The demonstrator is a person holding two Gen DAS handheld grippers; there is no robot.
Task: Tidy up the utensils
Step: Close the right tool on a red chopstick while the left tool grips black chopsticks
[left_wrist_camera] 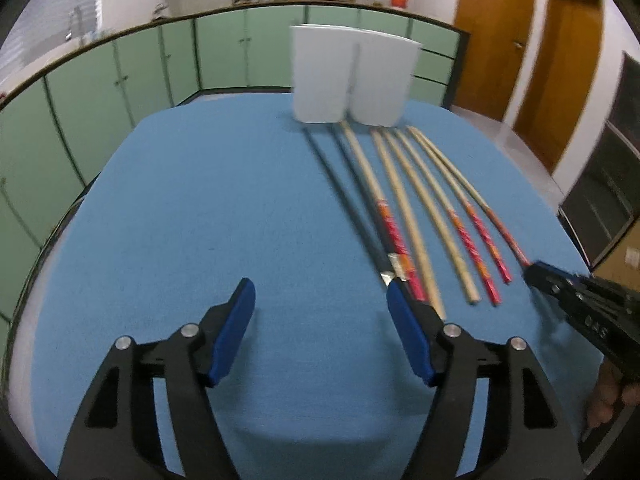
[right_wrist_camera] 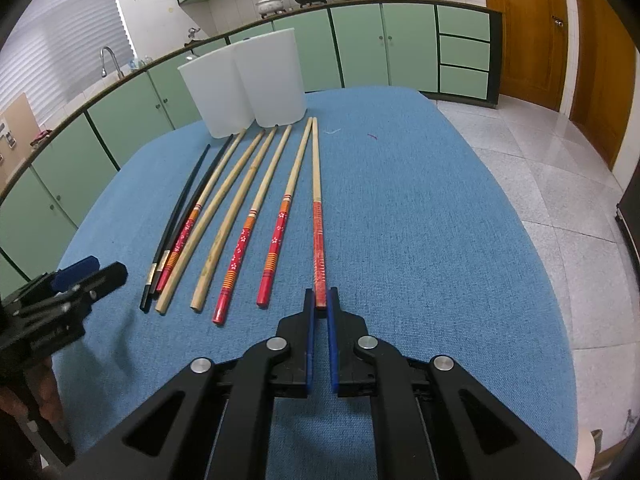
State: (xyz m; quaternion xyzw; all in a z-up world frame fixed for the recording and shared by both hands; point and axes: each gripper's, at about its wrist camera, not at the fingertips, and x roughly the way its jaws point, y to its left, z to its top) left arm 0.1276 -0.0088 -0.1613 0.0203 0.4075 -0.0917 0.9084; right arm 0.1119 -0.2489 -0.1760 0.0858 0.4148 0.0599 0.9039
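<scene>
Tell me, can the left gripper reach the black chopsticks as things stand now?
Probably yes. The left gripper stands open over bare blue cloth, and the near ends of the black chopsticks lie just beside its right finger. Nothing lies between them; the right gripper is busy farther right.

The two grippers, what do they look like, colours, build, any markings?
Both match: the left gripper and right gripper have matte black angular linkage arms with cut-out slots, round silver pivot pins, and flat blue pads lining the fingers. In the left wrist view, the right gripper's side shows small screws and faint pale lettering, too blurred to read. No cables or sleeves show.
</scene>
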